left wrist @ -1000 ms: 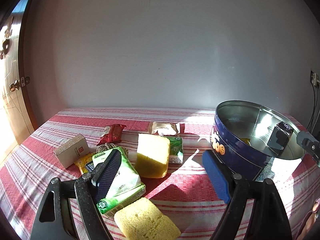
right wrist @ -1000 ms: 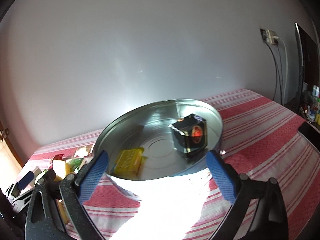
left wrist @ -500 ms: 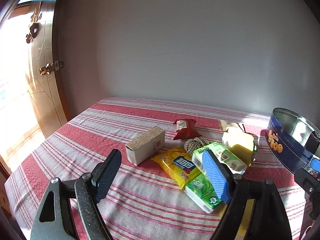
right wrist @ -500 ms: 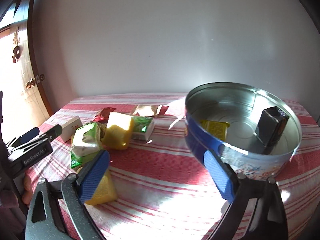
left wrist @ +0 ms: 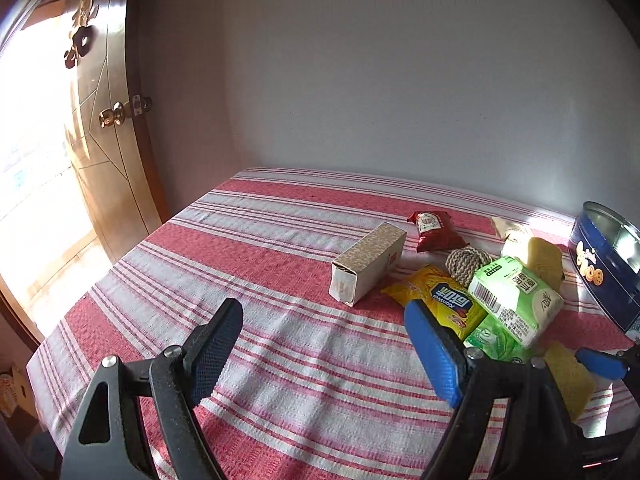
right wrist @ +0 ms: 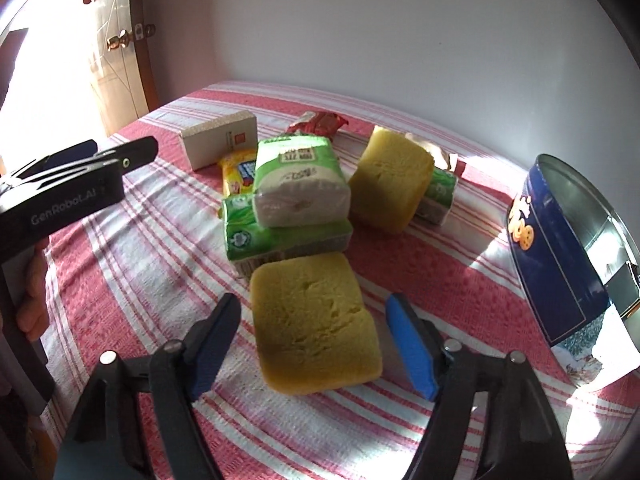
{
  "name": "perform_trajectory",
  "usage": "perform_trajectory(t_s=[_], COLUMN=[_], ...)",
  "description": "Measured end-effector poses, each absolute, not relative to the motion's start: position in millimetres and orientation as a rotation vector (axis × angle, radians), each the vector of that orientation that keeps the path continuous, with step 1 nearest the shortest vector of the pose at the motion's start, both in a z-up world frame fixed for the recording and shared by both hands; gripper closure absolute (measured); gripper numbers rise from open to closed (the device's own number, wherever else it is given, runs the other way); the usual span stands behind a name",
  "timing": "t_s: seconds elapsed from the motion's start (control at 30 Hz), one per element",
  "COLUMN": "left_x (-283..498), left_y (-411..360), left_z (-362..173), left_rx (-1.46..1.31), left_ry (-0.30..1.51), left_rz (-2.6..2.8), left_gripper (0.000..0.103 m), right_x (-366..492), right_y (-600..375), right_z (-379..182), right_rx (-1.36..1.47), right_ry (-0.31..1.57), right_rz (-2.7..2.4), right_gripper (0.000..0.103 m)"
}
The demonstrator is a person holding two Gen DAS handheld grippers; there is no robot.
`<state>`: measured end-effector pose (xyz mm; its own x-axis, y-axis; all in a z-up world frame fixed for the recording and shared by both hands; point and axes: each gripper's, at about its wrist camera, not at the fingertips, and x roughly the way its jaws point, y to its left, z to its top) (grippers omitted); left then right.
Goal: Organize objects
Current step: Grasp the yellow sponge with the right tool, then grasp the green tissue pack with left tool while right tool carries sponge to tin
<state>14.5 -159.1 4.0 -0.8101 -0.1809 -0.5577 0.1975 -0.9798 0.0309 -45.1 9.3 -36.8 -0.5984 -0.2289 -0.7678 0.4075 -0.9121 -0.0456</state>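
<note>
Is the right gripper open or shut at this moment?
Open. Its fingers stand wide apart either side of the near sponge, neither touching it, so the right gripper holds nothing.

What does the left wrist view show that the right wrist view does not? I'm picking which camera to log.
Only the left wrist view shows the ball of twine and the table's bare left stretch. Only the right wrist view shows the near yellow sponge whole, lying between the open fingers of the right claw, and the left claw from the side. Both show the beige box, green tissue pack, red snack packet and blue tin.
</note>
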Motion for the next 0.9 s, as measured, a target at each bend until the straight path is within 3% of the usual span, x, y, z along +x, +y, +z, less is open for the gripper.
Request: perform_trajectory(t_s=[0.03, 0.17, 0.5, 0.9], left_x=[14, 13, -9, -71], left_y=[-157, -145, -86, -33], left_z=[3, 2, 15, -12], left_rx=[0.874, 0.917, 0.99, 1.173], left_ry=[0.038, 0.048, 0.116, 0.078], left_rz=[-2.822, -2.872, -2.988, -2.777], left_gripper=[0.018, 0.018, 0.018, 0.018], right_x=[-48, -49, -32, -45], right_y=[9, 22, 74, 88], right_z=[-40, -39, 6, 9], right_rx=[1.186, 1.177, 0.784, 0.805], right_ry=[0.306, 0.216, 0.242, 0.195], right_rz=[-2.493, -2.465, -2.874, -2.913], right_gripper=[0.043, 0.045, 0.045, 0.045])
